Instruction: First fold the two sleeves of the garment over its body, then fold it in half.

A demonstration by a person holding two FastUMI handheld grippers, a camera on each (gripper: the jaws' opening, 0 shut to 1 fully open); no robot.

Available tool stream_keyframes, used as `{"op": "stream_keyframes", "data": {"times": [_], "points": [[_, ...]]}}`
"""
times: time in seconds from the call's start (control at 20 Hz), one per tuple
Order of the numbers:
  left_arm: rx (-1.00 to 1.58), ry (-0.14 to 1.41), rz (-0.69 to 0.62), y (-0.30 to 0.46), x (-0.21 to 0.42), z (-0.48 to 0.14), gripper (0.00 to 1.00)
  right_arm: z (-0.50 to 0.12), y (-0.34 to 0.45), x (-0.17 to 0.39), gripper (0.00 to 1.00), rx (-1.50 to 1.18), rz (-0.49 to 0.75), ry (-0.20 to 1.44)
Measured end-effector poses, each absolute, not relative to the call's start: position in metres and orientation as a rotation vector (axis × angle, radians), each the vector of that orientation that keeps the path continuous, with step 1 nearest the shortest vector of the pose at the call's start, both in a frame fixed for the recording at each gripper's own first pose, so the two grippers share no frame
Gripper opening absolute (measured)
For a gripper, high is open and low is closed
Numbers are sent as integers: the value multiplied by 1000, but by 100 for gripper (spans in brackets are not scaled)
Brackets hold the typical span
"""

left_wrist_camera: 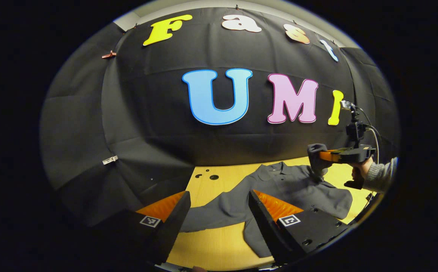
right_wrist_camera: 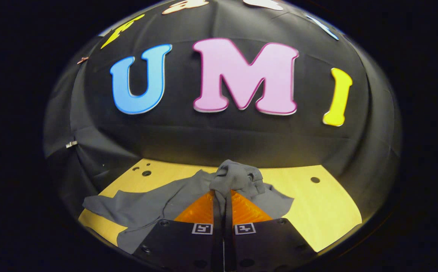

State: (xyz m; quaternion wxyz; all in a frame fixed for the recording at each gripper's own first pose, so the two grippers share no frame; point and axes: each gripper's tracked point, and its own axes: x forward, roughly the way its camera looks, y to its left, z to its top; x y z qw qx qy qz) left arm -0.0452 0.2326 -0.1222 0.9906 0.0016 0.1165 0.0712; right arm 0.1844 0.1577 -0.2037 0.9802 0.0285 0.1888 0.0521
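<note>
A: Count? 
B: One grey garment (left_wrist_camera: 279, 185), two grippers, one wooden table (left_wrist_camera: 219, 241).

A: Left gripper (left_wrist_camera: 219, 211)? 
B: Jaws spread wide, holding nothing, at the bottom of the left gripper view, above the spread sleeve (left_wrist_camera: 211, 215).

A: Right gripper (right_wrist_camera: 222, 204)? 
B: Pinched narrow on a bunched fold of the garment (right_wrist_camera: 234, 177), lifted at centre of the right gripper view. A hand (left_wrist_camera: 362, 170) holds it at right of the left gripper view.

A: Edges, room? 
B: Garment lies mid-table; bare wood lower right in the right gripper view, a few holes (right_wrist_camera: 315, 180) near the far edge.

garment's (left_wrist_camera: 279, 189) hem behind left gripper (left_wrist_camera: 219, 211)
</note>
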Motion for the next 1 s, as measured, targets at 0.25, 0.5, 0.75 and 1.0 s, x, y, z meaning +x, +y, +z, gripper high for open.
{"op": "stream_keyframes", "data": {"times": [0.25,0.5,0.75,1.0], "points": [[-34,269,143,252,-44,-147,97,-273,214,202,6,44,141,502],[-87,331,168,267,-12,-214,98,-354,251,214,10,36,138,638],[-94,373,189,286,12,-254,98,-382,282,205,19,109,195,731],[-73,396,246,327,38,-290,98,-348,317,184,37,216,291,717]]}}
